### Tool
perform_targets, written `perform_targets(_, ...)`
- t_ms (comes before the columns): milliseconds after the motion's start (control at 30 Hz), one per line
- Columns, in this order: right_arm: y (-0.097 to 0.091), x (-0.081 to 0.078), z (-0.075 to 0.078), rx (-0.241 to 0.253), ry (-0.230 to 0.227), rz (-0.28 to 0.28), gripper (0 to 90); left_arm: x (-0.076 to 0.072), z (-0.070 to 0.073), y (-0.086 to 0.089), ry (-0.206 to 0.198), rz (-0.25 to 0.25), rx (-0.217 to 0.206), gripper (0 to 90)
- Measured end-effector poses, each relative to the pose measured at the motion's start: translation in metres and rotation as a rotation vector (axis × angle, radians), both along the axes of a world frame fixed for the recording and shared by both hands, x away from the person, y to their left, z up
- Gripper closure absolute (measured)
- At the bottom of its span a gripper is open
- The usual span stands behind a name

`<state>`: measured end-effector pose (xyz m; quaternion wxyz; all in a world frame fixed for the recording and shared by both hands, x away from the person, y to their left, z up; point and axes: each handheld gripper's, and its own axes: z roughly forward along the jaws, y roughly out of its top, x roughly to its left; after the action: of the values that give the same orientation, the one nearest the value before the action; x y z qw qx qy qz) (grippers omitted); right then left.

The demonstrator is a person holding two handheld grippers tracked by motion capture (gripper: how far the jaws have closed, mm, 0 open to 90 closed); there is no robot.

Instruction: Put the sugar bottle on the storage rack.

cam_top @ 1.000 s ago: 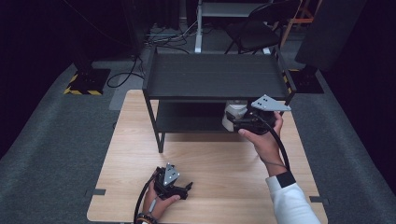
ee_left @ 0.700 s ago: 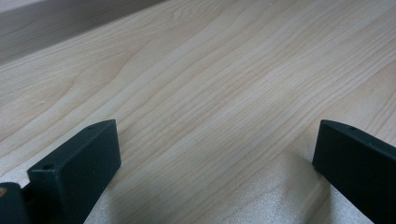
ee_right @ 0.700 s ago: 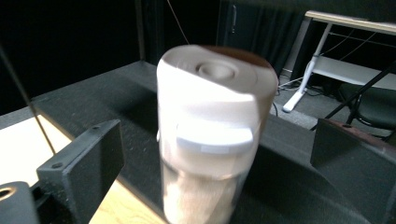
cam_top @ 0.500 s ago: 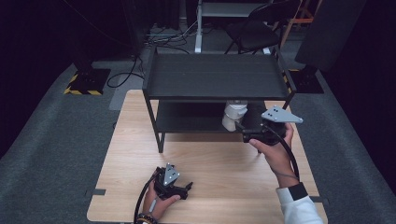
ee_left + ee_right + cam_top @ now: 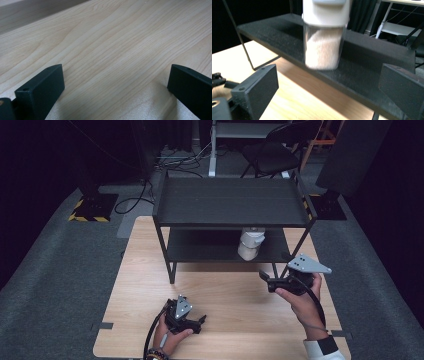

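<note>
A clear jar [image 5: 251,244] with a white lid and pale powder inside stands upright on the lower board of a black two-level shelf [image 5: 230,200]. In the right gripper view the jar [image 5: 323,45] stands just beyond my jaws, on the shelf board [image 5: 367,75]. My right gripper [image 5: 265,278] hovers over the wooden table [image 5: 230,290] in front of the shelf's right leg. It is open; its jaws have just been opening and hold nothing [image 5: 327,77]. My left gripper [image 5: 201,321] rests near the table's front edge, open over bare wood [image 5: 115,77].
The shelf takes up the back half of the table. Small tape marks [image 5: 102,326] sit at the table's front corners. Beyond the table are grey carpet, cables [image 5: 135,200], a black-and-yellow base [image 5: 92,207] at the left and a chair [image 5: 272,155] behind.
My right gripper has let go of the jar on the lower shelf and drawn back toward the front right and lower. The left gripper has stayed put.
</note>
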<state>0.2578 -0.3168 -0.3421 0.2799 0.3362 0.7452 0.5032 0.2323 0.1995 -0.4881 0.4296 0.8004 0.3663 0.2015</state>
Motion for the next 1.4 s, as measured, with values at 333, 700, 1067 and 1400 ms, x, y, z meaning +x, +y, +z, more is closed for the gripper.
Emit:
perform_targets(333,-0.004,-0.015,-0.024,-0.049,0.021,-0.009,2.5,0.0,0.0,0.0,0.0,0.002,-0.001,0.7)
perform_targets(700,-0.023,-0.034,-0.076,0.001,0.055,-0.03,3.1,0.0,0.0,-0.001,0.001,0.004,-0.002,0.6)
perform_targets(1067,-0.024,-0.048,-0.105,-0.056,0.062,-0.021,2.8,0.0,0.0,-0.001,-0.001,0.004,0.0,0.7)
perform_targets(1400,-0.029,-0.056,-0.122,-0.067,0.089,-0.035,2.8,-0.001,0.0,-0.001,-0.003,0.006,0.0,0.6)
